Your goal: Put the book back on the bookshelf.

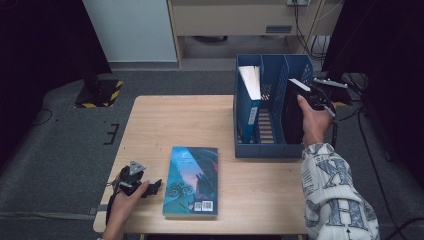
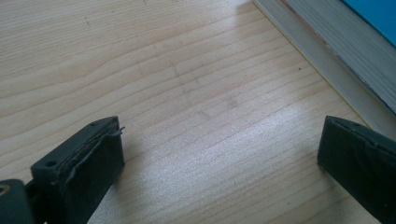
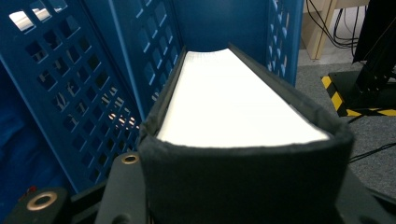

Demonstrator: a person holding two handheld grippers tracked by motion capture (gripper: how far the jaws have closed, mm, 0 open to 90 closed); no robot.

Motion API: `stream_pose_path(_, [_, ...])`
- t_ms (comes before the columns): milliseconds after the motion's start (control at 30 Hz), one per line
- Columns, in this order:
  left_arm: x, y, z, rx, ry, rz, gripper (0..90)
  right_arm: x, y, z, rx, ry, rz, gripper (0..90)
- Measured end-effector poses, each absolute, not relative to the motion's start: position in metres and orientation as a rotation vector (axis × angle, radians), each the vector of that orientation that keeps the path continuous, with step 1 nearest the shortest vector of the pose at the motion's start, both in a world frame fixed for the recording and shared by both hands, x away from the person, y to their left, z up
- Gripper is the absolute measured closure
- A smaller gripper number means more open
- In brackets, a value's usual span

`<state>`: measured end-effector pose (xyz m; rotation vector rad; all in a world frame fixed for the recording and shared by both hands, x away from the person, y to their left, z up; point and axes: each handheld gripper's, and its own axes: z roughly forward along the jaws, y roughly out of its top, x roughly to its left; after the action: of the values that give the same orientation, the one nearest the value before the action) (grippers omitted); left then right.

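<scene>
My right gripper [image 1: 314, 96] is shut on a thick black-covered book [image 1: 293, 112] that stands upright in the right-hand slot of the blue file rack [image 1: 260, 147]. The right gripper view looks along that book's white page edge [image 3: 233, 100], with the blue lattice walls [image 3: 93, 84] on both sides. A blue book [image 1: 250, 95] stands in the rack's left slot. A teal-covered book [image 1: 192, 180] lies flat on the table. My left gripper [image 1: 145, 186] rests on the table left of it, open, with bare wood between its jaws; the book's page edge [image 2: 336, 51] runs along the upper right.
The wooden table [image 1: 175, 120] ends just behind my left hand. A yellow-and-black striped base [image 1: 100, 92] sits on the floor at the back left, another [image 3: 348, 98] beside the rack at the right. Cables [image 1: 310, 30] hang behind the table.
</scene>
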<state>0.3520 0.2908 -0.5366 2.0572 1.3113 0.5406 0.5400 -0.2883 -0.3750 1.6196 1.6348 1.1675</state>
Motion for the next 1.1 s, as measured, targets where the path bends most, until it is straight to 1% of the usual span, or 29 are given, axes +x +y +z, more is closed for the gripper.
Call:
stream_pose_path(667, [0.352,0.291,-0.537,2.061,1.307,0.540,0.0,0.547,-0.289,-0.378,1.628,1.603,1.176,52.8])
stream_pose_path(1100, [0.352,0.290,-0.537,2.061,1.308,0.541,0.0,0.534,-0.295,-0.380,1.642,1.625,1.169,52.5])
